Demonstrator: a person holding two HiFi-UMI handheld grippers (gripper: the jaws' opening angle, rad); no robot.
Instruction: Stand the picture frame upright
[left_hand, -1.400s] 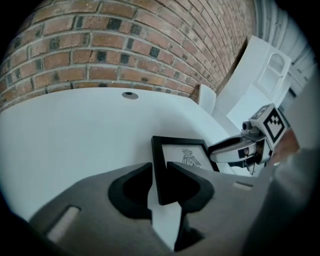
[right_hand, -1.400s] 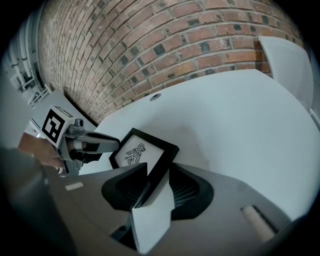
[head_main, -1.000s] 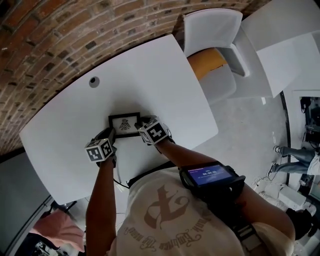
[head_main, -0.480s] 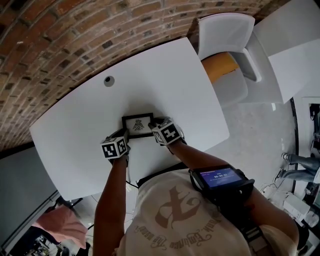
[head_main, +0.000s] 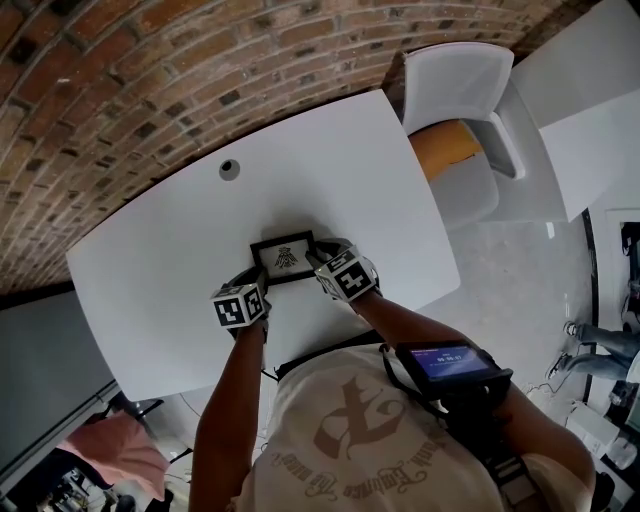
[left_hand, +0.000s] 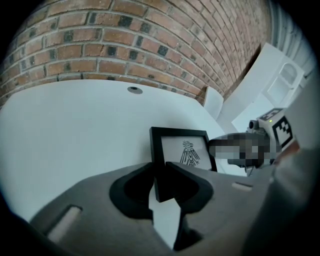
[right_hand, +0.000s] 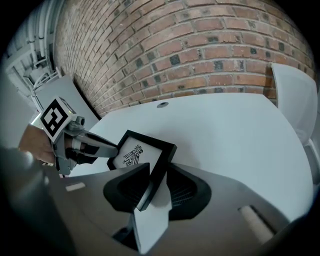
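Observation:
A small black picture frame (head_main: 283, 257) with a white mat and a dark bird drawing lies face up on the white table (head_main: 150, 270). My left gripper (head_main: 257, 280) is at its left side. In the left gripper view the frame's (left_hand: 182, 150) left bar sits between the pads of that gripper (left_hand: 161, 180), which press on it. My right gripper (head_main: 321, 259) is at the right side, and in the right gripper view its (right_hand: 157, 175) pads clamp the right bar of the frame (right_hand: 132, 155). Both pairs of jaws have just been closing onto the frame.
A brick wall runs behind the table. A round cable hole (head_main: 230, 169) sits in the tabletop beyond the frame. A white chair with an orange seat (head_main: 455, 120) stands at the table's far right corner. A second white table (head_main: 590, 90) is further right.
The head view has shifted a little, so everything sits further right in the picture. Both grippers have stayed at the two sides of the frame, which has not visibly moved on the table.

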